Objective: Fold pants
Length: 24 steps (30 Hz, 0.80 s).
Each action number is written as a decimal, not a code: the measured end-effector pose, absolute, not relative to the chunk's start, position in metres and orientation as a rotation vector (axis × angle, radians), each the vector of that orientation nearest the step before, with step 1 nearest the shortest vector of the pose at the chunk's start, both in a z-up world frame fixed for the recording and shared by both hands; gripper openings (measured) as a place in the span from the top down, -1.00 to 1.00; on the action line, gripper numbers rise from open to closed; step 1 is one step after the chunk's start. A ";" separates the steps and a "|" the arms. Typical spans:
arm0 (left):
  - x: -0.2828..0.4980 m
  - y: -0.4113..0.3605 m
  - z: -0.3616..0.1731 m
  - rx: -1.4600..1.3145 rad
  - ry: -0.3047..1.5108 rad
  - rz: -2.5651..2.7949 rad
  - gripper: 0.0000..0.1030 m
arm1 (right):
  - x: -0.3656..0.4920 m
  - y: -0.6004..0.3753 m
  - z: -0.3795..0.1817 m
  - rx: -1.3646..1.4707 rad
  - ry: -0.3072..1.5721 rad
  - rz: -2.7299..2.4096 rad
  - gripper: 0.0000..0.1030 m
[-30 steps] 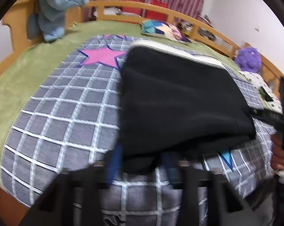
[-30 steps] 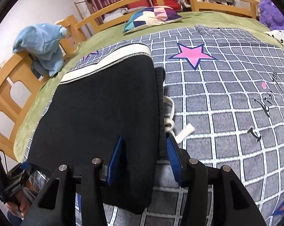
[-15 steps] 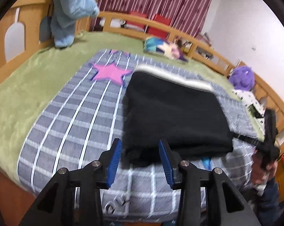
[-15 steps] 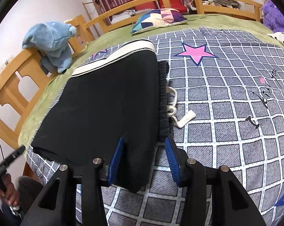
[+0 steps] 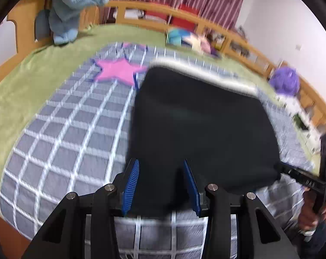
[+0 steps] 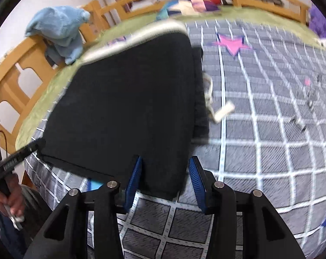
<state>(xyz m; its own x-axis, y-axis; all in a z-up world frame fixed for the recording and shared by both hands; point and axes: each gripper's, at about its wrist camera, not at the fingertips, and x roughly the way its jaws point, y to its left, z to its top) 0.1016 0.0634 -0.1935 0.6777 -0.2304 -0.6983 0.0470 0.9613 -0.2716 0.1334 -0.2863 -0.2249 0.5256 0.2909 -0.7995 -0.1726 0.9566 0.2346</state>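
Black pants (image 5: pixel 197 129), folded into a squarish stack, lie on the grey checked bedspread (image 5: pixel 61 133) of the wooden-railed bed, and I place everything from them. Their white-trimmed edge (image 5: pixel 206 73) is the far side of the stack; a pink star (image 5: pixel 119 71) is printed just beyond the far left corner in my left view. A pale drawstring (image 6: pixel 217 108) trails out from the right side of the pants onto the checks. My left gripper (image 5: pixel 160 183) sits at the near left corner with its blue pads partly apart; dark cloth shows between them, but I see no pad pressing on it. My right gripper (image 6: pixel 165 183) straddles the near right corner, jaws likewise moderately apart, nothing pinched. Both views are blurred. A blue plush toy (image 6: pixel 59 32) hangs on the rail beyond the pants.
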 end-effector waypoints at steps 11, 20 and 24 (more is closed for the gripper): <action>0.212 0.051 -0.161 -0.258 0.739 -0.162 -0.01 | 0.255 -0.284 -0.186 0.122 0.835 0.173 0.14; 0.223 0.058 -0.189 -0.366 0.777 -0.215 -0.03 | 0.253 -0.311 -0.192 0.338 0.747 0.272 0.77; 0.212 0.060 -0.182 -0.368 0.736 -0.232 -0.16 | 0.256 -0.311 -0.199 0.207 0.756 0.185 0.78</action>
